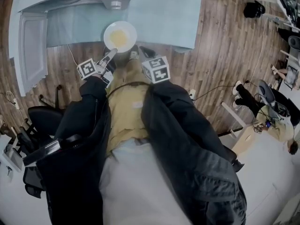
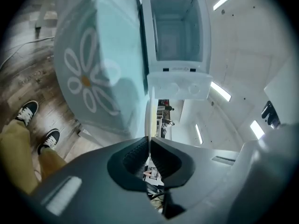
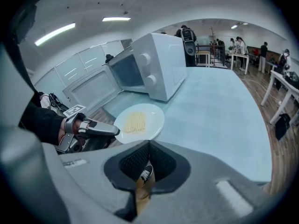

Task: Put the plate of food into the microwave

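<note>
Open microwave (image 3: 161, 66) ahead, plate (image 1: 110, 32) clamped in the left gripper (image 1: 111, 55).
A blue-clothed table (image 1: 164, 13) spreads ahead of both grippers. The white microwave stands at its far left with its door (image 3: 91, 90) swung open. The plate, holding yellow noodles (image 3: 135, 122), lies just beyond the left gripper's tips, its near rim pinched between the jaws. The right gripper (image 3: 149, 146), just right of the plate, has its jaws together on nothing.

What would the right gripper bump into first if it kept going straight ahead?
Most likely the plate, which sits just ahead of the shut right gripper, though depth is hard to judge.
</note>
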The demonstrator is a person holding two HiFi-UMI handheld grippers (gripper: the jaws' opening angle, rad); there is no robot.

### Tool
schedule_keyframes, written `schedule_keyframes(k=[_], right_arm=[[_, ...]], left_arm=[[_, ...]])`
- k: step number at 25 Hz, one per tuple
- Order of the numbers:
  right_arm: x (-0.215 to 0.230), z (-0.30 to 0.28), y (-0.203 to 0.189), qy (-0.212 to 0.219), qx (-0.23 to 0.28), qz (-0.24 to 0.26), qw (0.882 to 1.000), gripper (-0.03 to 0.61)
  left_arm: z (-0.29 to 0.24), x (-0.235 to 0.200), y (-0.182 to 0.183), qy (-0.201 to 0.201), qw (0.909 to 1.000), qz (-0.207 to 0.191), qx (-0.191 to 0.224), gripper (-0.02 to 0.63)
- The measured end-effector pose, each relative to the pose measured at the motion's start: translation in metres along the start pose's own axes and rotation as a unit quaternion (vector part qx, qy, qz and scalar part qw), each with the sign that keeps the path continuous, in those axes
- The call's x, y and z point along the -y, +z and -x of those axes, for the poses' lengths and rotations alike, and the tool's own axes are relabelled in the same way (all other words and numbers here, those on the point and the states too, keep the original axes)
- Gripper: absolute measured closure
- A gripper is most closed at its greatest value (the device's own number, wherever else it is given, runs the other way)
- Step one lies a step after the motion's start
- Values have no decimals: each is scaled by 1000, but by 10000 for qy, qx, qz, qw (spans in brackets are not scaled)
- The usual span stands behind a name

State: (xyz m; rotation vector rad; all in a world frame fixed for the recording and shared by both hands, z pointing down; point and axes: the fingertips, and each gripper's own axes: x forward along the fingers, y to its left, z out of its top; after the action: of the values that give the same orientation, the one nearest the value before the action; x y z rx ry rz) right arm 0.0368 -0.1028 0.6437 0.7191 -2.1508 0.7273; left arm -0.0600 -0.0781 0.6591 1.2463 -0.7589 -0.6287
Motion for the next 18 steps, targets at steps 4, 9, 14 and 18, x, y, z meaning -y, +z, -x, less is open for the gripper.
schedule_keyframes(k=[4,9,14,18], right_arm=[[-27,-18,17,228,-44,257,9994,577],[-43,-33,30,375,-93,364,9986,577],[-56,-45,48,358,-85,409,9985,577],[-64,-50,56,314,-96,400,9987,577]], left_arm=[[31,5,40,-24,9988,-157,472,600],[50,18,88,-134,9949,-267,964,600],[65,34,142,-332,9895,-336,1363,600],[70,44,181,-446,9853,-345,1613,600]])
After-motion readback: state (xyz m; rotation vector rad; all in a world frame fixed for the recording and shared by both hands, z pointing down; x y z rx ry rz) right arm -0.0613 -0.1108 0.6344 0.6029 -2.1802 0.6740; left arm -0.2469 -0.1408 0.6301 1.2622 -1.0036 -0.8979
